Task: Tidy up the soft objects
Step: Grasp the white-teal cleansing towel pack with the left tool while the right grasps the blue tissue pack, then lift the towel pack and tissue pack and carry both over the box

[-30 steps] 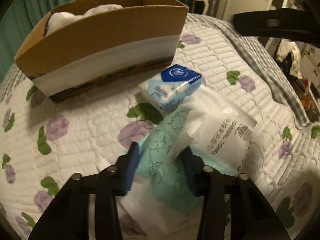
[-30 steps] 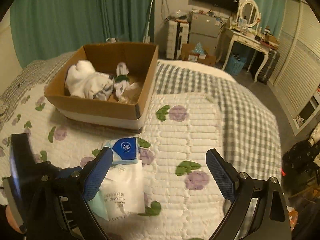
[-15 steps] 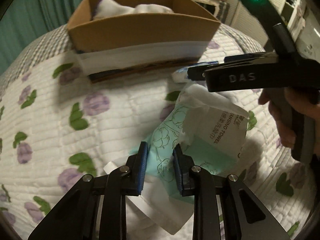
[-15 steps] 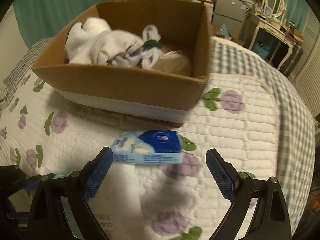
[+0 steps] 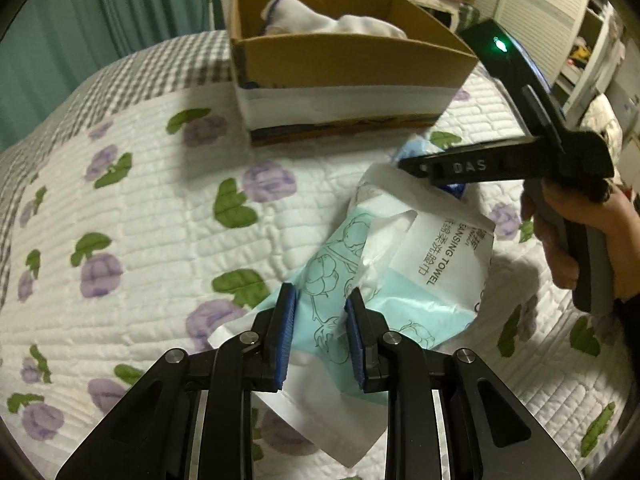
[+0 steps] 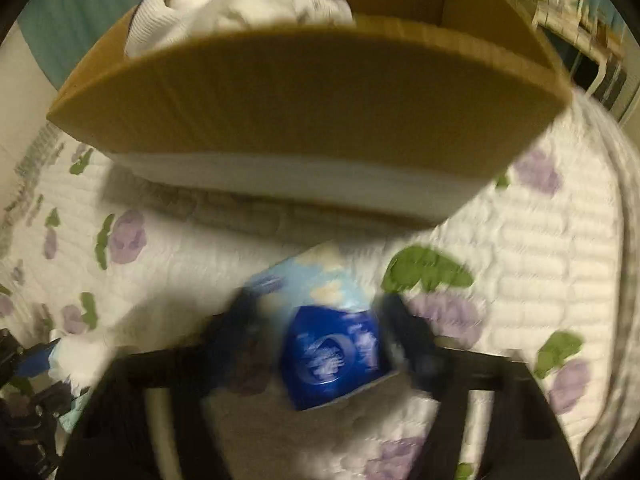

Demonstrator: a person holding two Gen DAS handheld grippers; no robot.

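Observation:
A mint-and-white cleansing towel pack (image 5: 404,264) lies on the flowered quilt. My left gripper (image 5: 320,320) is shut on its near edge, pads pinching the wrapper. A blue tissue pack (image 6: 328,332) lies just in front of the cardboard box (image 6: 304,100). My right gripper (image 6: 320,320) straddles the tissue pack, its fingers close on both sides; the view is blurred, so contact is unclear. In the left wrist view the right gripper (image 5: 424,168) reaches in from the right over the tissue pack (image 5: 416,148). White soft items (image 5: 332,20) lie in the box (image 5: 352,80).
The quilt (image 5: 140,220) covers the bed, with a checked blanket (image 5: 160,68) at its far edge. Teal curtains (image 5: 100,20) hang behind. Furniture and shelves (image 5: 560,20) stand at the far right.
The right gripper has dropped low and closed in around the blue tissue pack by the box. The left gripper stays clamped on the towel pack; its view has turned slightly leftward.

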